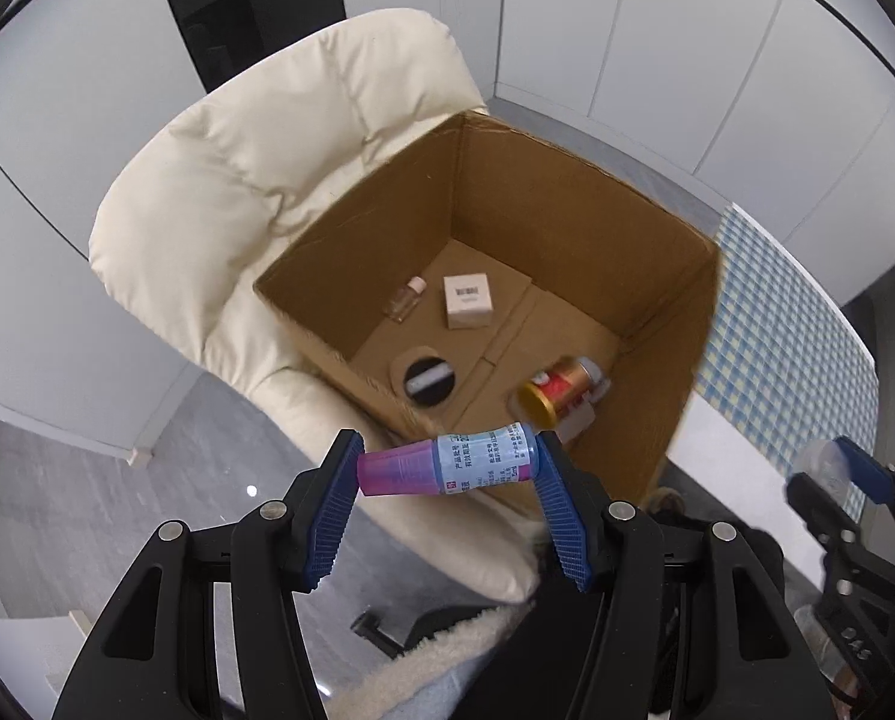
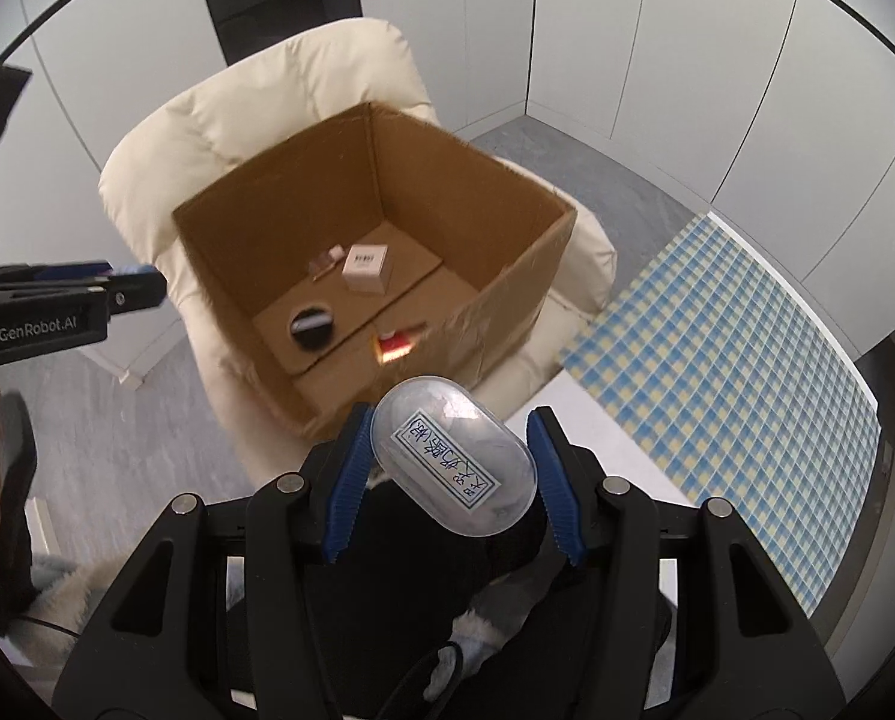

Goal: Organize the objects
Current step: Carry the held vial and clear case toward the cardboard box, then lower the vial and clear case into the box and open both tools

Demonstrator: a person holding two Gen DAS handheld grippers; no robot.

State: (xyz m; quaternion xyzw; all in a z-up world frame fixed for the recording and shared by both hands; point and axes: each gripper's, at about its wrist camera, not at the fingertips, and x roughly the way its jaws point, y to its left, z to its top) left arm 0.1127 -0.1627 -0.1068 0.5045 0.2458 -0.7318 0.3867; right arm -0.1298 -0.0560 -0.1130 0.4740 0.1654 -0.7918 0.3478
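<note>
My left gripper (image 1: 447,468) is shut on a small bottle with a pink cap and a blue label (image 1: 447,464), held crosswise just before the near edge of an open cardboard box (image 1: 573,204). My right gripper (image 2: 450,468) is shut on a clear oval plastic case with a handwritten label (image 2: 453,456), also short of the box (image 2: 477,180). In the box lie a small white carton (image 1: 468,301), a small vial (image 1: 405,298), a round black-lidded container (image 1: 426,381) and a red and gold can (image 1: 558,390).
The box sits on a cream padded armchair (image 1: 237,180). A blue-and-yellow checked cloth (image 2: 747,360) covers a surface to the right. Grey floor (image 1: 57,480) lies to the left. The right gripper shows at the right edge of the left wrist view (image 1: 837,474).
</note>
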